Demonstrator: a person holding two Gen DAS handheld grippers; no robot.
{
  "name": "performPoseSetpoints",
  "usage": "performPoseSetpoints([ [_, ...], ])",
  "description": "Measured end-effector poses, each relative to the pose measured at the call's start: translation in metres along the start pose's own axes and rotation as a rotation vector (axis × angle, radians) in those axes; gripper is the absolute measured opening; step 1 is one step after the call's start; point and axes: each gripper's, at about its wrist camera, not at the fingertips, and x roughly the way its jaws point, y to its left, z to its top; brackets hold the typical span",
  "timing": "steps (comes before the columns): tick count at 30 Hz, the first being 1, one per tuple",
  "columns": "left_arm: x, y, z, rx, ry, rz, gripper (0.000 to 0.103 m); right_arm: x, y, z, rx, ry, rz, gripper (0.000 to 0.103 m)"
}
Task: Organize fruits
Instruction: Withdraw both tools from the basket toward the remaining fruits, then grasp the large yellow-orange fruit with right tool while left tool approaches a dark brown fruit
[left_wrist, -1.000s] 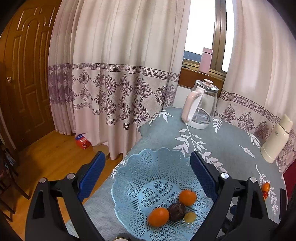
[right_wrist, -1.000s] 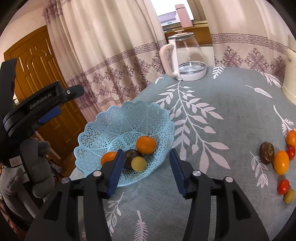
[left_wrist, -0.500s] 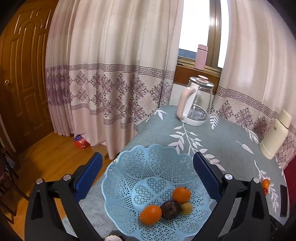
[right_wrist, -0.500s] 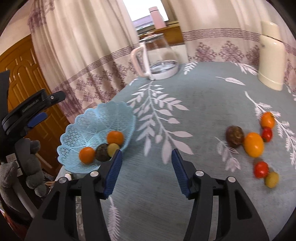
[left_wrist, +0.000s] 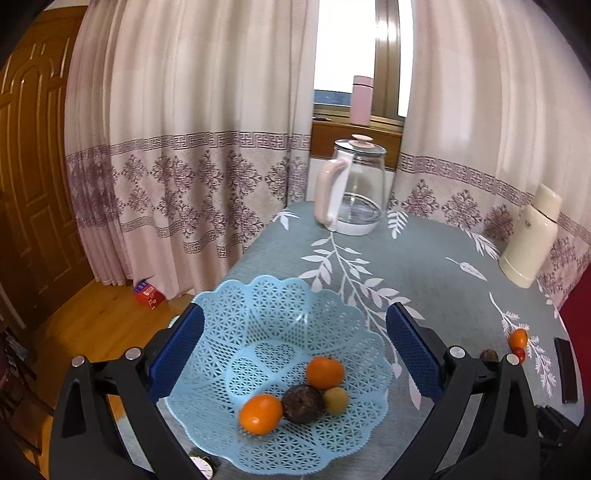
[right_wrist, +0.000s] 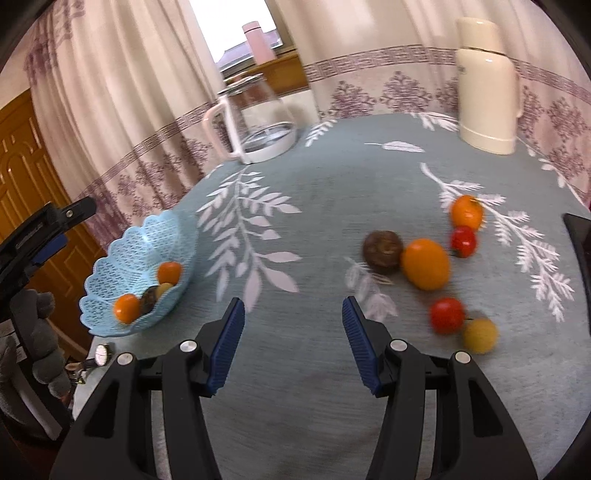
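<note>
Right wrist view: the right gripper (right_wrist: 291, 325) is held spread and empty above the tablecloth (right_wrist: 314, 206), near six loose fruits (right_wrist: 424, 264). The left gripper (left_wrist: 293, 350) is held spread over the blue basket (left_wrist: 258, 306), where four fruits (left_wrist: 325, 372) are gathered.

the blue lattice basket (right_wrist: 110, 254) sits at the table's corner, holding four fruits in a touching cluster — two oranges (left_wrist: 325, 372), a dark brown round fruit (left_wrist: 303, 403) between them, and a small yellow one (left_wrist: 335, 400). well apart from the basket, six loose fruits lie on the cloth — a brown one (right_wrist: 382, 246) touching a large orange (right_wrist: 425, 263), a smaller orange (right_wrist: 467, 211) beside a red tomato (right_wrist: 463, 240), and another tomato (right_wrist: 447, 315) beside a yellow fruit (right_wrist: 480, 335).
</note>
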Motion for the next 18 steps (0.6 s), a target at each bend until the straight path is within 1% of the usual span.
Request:
performPoseSetpoints([
  [5,-0.001,-0.014,-0.005,0.035,0.004,-0.02,0.1,-0.005,-0.03,0.001,0.043,-0.011,-0.062,0.055],
  [9,-0.001,-0.026,-0.009,0.062,0.008,-0.035,0.1,-0.008,-0.046,0.006,0.047,-0.025,-0.107,0.055],
  [14,-0.003,-0.038,-0.012,0.093,0.01,-0.056,0.1,-0.004,-0.057,0.014,0.033,-0.03,-0.142,0.055],
  [18,-0.003,-0.047,-0.015,0.114,0.012,-0.071,0.1,0.004,-0.065,0.019,0.026,-0.018,-0.159,0.055],
])
